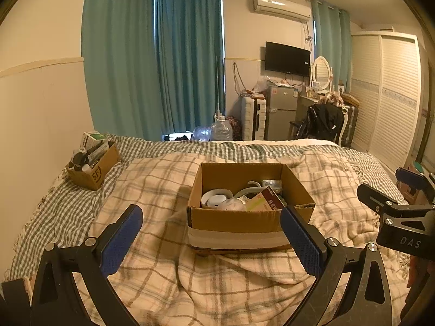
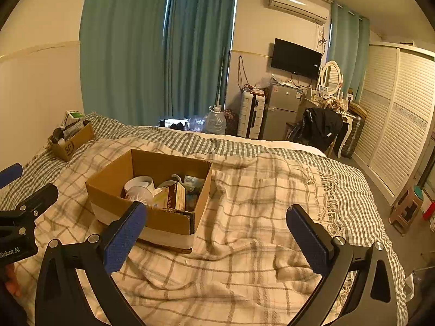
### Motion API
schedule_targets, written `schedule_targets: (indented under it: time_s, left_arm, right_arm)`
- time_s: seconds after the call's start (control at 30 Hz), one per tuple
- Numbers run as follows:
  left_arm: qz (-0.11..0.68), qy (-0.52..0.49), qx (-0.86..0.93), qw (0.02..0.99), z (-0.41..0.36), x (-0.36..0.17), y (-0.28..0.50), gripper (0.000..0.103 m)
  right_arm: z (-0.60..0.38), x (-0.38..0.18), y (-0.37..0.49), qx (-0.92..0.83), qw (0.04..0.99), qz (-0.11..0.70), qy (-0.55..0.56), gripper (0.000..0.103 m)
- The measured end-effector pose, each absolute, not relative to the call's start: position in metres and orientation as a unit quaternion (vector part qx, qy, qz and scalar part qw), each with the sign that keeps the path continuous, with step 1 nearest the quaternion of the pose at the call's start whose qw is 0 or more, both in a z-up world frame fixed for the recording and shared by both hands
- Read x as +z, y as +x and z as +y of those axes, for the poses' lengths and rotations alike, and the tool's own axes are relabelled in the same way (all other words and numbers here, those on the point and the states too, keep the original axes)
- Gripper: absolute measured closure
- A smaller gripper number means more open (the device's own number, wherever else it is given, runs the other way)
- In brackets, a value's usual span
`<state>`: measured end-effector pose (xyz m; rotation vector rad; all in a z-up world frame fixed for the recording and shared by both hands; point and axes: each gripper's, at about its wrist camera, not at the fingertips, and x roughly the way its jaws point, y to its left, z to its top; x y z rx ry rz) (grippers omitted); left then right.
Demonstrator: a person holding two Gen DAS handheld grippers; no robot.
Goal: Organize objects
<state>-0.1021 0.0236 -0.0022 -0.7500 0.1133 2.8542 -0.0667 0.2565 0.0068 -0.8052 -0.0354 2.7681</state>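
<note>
Left wrist: left claw (image 1: 210, 237) apart, empty; right claw (image 2: 216, 240) likewise; cardboard box (image 1: 233, 220) contents half-hidden.

Both tongs, the left tongs (image 1: 212, 241) and the right tongs (image 2: 217, 241), are held side by side, spread wide and empty.

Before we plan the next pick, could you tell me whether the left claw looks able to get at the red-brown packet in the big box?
Probably yes: the left claw is open and empty facing the big box, whose top is open, and the red-brown packet lies uncovered.
</note>
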Motion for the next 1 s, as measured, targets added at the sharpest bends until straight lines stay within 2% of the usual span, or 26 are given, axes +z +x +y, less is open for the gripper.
schedule_targets:
  time_s: [1.0]
  left_arm:
    - [0.031,-0.259,0.961,0.087,0.0186,-0.0072,-0.1038,0.000]
  right_arm:
    - [0.2552,0.0060,-0.0685,0.952,0.127,-0.014,-0.278,0.000]
